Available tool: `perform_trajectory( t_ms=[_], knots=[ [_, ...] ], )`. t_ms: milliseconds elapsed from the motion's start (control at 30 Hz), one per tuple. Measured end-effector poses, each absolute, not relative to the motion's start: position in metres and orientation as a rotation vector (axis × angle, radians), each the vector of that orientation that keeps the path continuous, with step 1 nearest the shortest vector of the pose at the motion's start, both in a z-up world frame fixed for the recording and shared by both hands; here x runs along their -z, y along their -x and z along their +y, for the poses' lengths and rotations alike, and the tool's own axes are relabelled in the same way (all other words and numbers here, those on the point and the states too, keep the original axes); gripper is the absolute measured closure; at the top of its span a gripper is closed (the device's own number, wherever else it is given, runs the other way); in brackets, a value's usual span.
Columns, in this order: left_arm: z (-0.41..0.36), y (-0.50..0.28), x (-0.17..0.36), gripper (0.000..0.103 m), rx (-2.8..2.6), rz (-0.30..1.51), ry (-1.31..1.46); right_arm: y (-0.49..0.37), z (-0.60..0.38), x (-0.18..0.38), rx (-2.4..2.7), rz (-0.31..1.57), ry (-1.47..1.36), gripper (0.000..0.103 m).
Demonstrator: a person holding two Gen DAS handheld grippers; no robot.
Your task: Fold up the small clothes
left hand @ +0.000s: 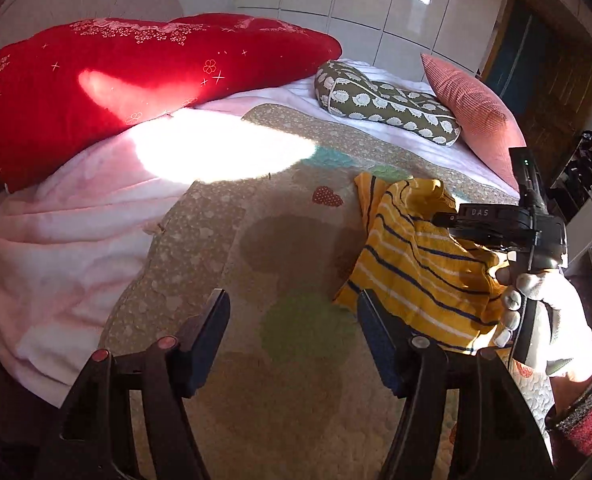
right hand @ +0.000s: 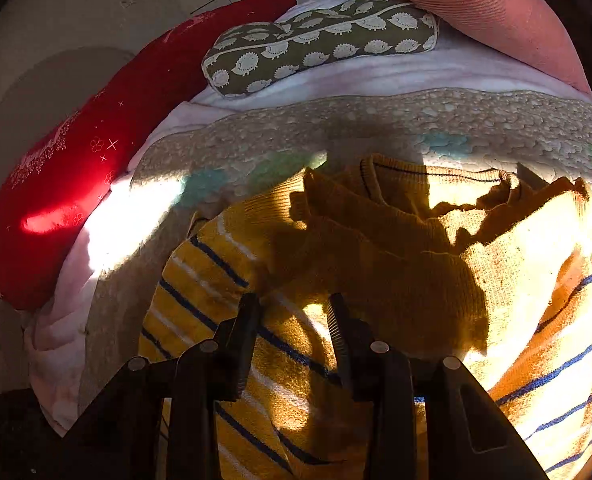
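Nearest to us, our left gripper point(left hand: 294, 320) hangs wide open over the patterned quilt point(left hand: 296, 400), holding nothing — the yellow striped top point(left hand: 415, 264) lies just to its right, one hem corner touching the right finger. Our right gripper point(right hand: 294, 312) stands partly open, its fingers set down on a fold of the same top point(right hand: 375, 264); whether they pinch cloth we cannot tell. The gloved right hand point(left hand: 543, 320) grips its handle. Beyond — a hedgehog-print cushion point(left hand: 387, 100), a pink pillow point(left hand: 471, 112) and a red pillow point(left hand: 116, 80).
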State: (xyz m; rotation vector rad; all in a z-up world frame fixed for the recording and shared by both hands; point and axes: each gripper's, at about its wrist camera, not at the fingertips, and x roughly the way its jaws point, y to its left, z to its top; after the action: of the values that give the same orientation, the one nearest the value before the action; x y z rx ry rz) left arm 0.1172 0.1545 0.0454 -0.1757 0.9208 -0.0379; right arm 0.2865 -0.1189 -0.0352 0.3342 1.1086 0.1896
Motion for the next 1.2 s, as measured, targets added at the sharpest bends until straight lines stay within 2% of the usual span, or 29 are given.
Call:
perform_trajectory(
  t_ms=[67,100,300,567,767,967,1100,1200],
  knots=[
    [0.167,-0.107,-0.038,0.038,0.050,0.965,0.235,-0.298,-0.105,0.061,-0.149,1.185,-0.270,0.065],
    [0.174,-0.102,-0.035,0.038,0.063,0.980,0.267,-0.299,-0.102,0.060,-0.123,1.162,-0.243,0.065],
    [0.200,-0.075,-0.032,0.037,0.001,0.949,0.242,-0.287,-0.097,0.008,-0.114,0.949,-0.259,0.065],
    [0.223,-0.065,-0.027,0.037,-0.025,0.949,0.278,-0.338,-0.047,0.052,-0.143,1.115,-0.262,0.065],
    [0.223,-0.062,-0.028,0.037,-0.025,0.944,0.258,-0.320,-0.008,0.034,-0.293,1.006,-0.161,0.065],
    [0.208,-0.057,-0.034,0.037,0.007,0.928,0.246,-0.273,-0.096,0.013,-0.259,0.938,-0.291,0.065],
    [0.194,-0.055,-0.031,0.037,0.032,0.956,0.241,-0.255,-0.181,0.026,-0.102,0.987,-0.271,0.065],
    [0.184,-0.054,-0.030,0.037,0.044,0.983,0.256,-0.250,-0.252,0.046,0.074,1.033,-0.285,0.074]
  ],
)
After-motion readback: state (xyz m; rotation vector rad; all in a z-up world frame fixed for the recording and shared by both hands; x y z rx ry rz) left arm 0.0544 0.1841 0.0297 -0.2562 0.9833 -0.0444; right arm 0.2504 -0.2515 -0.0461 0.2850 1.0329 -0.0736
